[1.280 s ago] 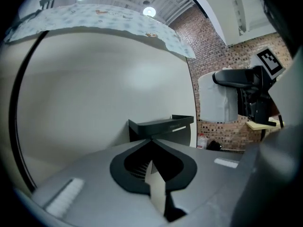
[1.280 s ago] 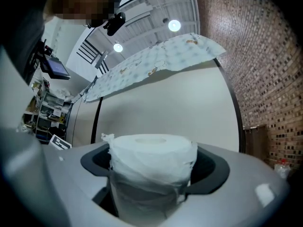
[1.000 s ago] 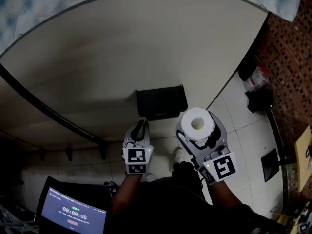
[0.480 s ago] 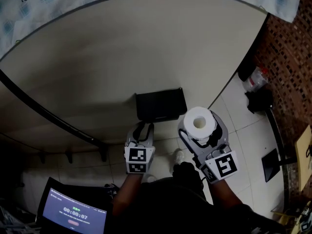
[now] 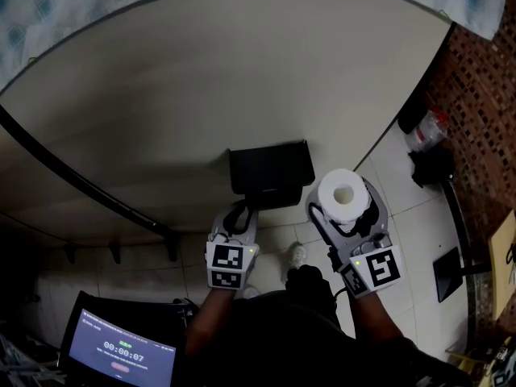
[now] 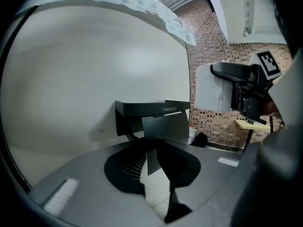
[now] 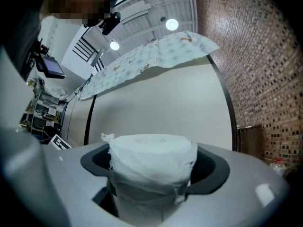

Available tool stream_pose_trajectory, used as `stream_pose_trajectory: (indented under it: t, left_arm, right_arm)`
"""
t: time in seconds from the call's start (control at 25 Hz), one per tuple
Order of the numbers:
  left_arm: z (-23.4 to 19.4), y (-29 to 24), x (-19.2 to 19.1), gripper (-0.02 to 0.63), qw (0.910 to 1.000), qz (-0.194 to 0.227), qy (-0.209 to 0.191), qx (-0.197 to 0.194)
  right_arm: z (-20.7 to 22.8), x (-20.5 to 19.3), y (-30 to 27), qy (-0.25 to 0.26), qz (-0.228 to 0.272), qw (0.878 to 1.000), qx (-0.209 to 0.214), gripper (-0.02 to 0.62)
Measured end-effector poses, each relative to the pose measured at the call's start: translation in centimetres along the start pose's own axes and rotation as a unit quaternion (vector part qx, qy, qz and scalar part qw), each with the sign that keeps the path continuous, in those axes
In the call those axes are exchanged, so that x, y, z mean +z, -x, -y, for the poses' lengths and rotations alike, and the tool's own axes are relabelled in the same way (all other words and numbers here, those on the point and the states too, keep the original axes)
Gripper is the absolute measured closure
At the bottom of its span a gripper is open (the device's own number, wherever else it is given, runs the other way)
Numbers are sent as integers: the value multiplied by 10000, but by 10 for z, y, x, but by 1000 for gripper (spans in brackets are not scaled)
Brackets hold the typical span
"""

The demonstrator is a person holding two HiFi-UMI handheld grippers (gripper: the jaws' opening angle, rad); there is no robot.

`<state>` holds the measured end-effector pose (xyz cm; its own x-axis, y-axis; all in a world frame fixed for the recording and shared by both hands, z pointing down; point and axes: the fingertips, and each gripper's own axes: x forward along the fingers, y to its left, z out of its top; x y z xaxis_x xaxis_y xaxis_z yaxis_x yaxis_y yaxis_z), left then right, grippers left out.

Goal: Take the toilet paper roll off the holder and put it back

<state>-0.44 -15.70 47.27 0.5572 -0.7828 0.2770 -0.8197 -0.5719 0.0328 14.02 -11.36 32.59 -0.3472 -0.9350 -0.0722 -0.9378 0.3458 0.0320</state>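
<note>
The white toilet paper roll [image 5: 345,193] stands upright between the jaws of my right gripper [image 5: 347,204], which is shut on it, just right of the black wall holder [image 5: 270,170] and apart from it. In the right gripper view the roll [image 7: 151,167] fills the space between the jaws, with a loose torn edge at its upper left. My left gripper [image 5: 235,218] sits just below the holder's left part, shut with nothing in it. In the left gripper view the holder [image 6: 151,117] is straight ahead, and the roll [image 6: 210,91] shows at the right.
The holder hangs on a plain beige wall [image 5: 201,87] crossed by a black rail [image 5: 81,185]. A brick wall [image 5: 476,95], a plastic bottle [image 5: 424,130] and dark objects are on the tiled floor at the right. A screen with a timer [image 5: 121,349] is at the lower left.
My right gripper has carried the roll to the right and slightly up, further from the holder's front. The left gripper has barely moved.
</note>
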Motion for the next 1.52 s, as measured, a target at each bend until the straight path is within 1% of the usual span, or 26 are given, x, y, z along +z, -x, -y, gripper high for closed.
stream_pose_trajectory:
  t: [0.16, 0.4, 0.64, 0.88, 1.12, 1.24, 1.32, 1.44, 1.52]
  left_arm:
    - [4, 4, 1, 517, 9994, -232, 169, -179]
    - [9, 7, 5, 511, 9983, -484, 143, -295]
    - [18, 11, 17, 506, 9963, -421, 498, -558]
    - [22, 10, 18, 503, 9954, -424, 507, -692]
    - [23, 8, 17, 500, 9967, -460, 343, -573]
    - [23, 9, 16, 500, 9966, -475, 366, -568]
    - [23, 9, 15, 500, 9966, -511, 341, -552]
    - [23, 8, 16, 501, 9965, -566, 257, -553]
    - [24, 8, 17, 500, 9964, -561, 282, -563]
  right_arm:
    - [8, -2, 1, 1, -24, 9999, -119, 146]
    - [22, -5, 2, 29, -50, 9996, -266, 146]
    - [48, -22, 1, -138, -145, 9983, -550, 146]
    - [70, -42, -1, -349, -203, 9962, -771, 146]
    - [89, -85, -15, -1129, -336, 9896, -827, 146]
    - [96, -96, -23, -1586, -319, 9834, -821, 146]
    - [100, -102, -32, -2141, -229, 9733, -800, 146]
    - [107, -109, -45, -3124, 94, 9471, -734, 146]
    - [109, -111, -51, -3576, 238, 9313, -655, 147]
